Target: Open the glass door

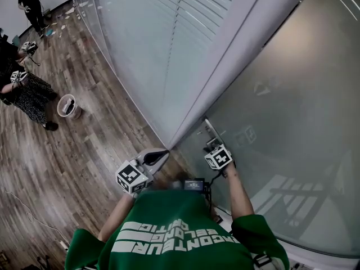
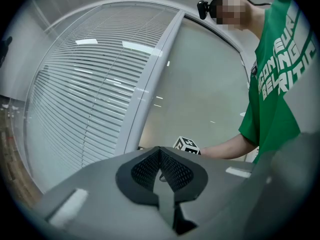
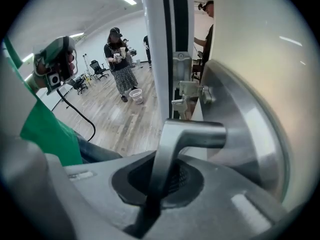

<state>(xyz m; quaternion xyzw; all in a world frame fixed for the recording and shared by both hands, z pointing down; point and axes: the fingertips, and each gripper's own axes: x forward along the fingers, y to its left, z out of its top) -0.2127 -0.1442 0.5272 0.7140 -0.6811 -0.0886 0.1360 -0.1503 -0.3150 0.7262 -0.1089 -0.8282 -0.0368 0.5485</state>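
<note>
Clamping the silver metal lever handle (image 3: 192, 134), the right gripper (image 3: 160, 181) is working the frosted glass door (image 1: 292, 106), right of the white frame post (image 1: 233, 66); the left gripper (image 2: 161, 171) is hovering left, jaws together, empty. A slanted pull is likely risking the smooth lever slipping free.

1 small bucket (image 1: 67, 106) stands on the wood floor (image 1: 73, 162).

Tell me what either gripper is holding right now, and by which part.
The right gripper is clamped on the metal door handle, gripping the lever's long arm away from its bend. The left gripper is shut on nothing.
</note>
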